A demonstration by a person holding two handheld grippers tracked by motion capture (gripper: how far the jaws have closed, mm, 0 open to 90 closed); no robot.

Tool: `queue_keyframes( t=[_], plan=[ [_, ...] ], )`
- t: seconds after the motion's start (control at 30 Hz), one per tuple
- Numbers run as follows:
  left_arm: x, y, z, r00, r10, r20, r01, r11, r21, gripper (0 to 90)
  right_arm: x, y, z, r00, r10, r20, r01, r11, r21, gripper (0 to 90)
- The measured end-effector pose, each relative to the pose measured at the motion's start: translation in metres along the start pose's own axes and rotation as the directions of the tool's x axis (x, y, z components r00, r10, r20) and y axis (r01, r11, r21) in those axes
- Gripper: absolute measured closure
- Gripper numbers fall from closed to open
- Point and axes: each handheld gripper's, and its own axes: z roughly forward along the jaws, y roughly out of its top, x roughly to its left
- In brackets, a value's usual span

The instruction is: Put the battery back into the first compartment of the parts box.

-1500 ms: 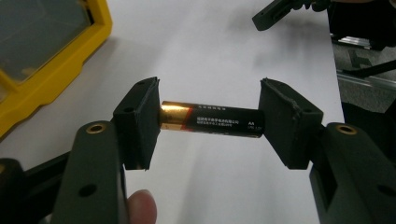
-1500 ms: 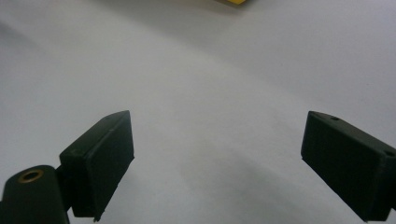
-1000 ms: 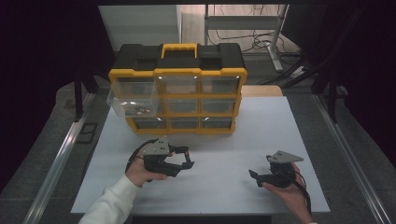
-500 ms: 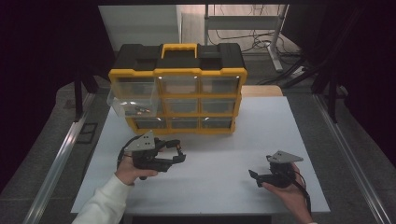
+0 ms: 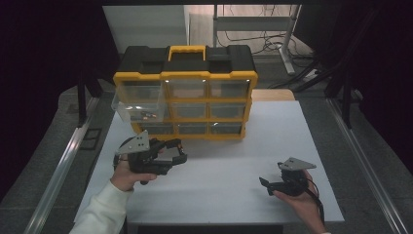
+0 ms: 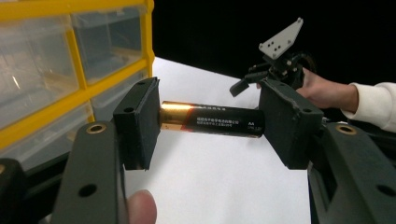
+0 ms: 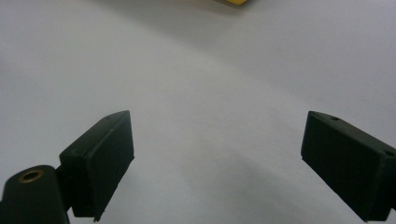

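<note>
the left gripper (image 5: 178, 152) hangs just above the white table (image 5: 234, 195) near its left edge, a little in front of the black and yellow drawer organizer (image 5: 187, 92) that stands along the far edge. its jaws are clamped on an aa battery (image 6: 210, 120), one pad on each end, so the battery lies crosswise between them with its copper-coloured end at the left pad and its black, lettered body running to the right pad in the left gripper view. a fingertip (image 6: 142, 207) of the holding hand shows at the bottom of that view, and the organizer's clear drawers with yellow frames stand close on its left. the organizer's left middle drawer (image 5: 136, 107) is pulled out toward the table's left edge, with some small items inside that are too small to tell. the right gripper (image 5: 267, 184) sits low near the table's front right corner, held in the person's right hand (image 5: 304, 202), well apart from the left one. its jaws are spread wide with nothing between them, and in the right gripper view (image 7: 215, 158) they look down on bare white table.
</note>
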Motion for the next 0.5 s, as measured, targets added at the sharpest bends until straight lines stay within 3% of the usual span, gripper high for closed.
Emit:
queue_keyframes(
  t=[0.5],
  plan=[
    [0.004, 0.027, -0.031, 0.9995, -0.002, -0.031, -0.001, 0.9961, -0.089, 40.9, 0.0, 0.001, 0.0, 1.0, 0.004, 0.001, -0.004, 1.0, -0.005, 9.7]
  ],
)
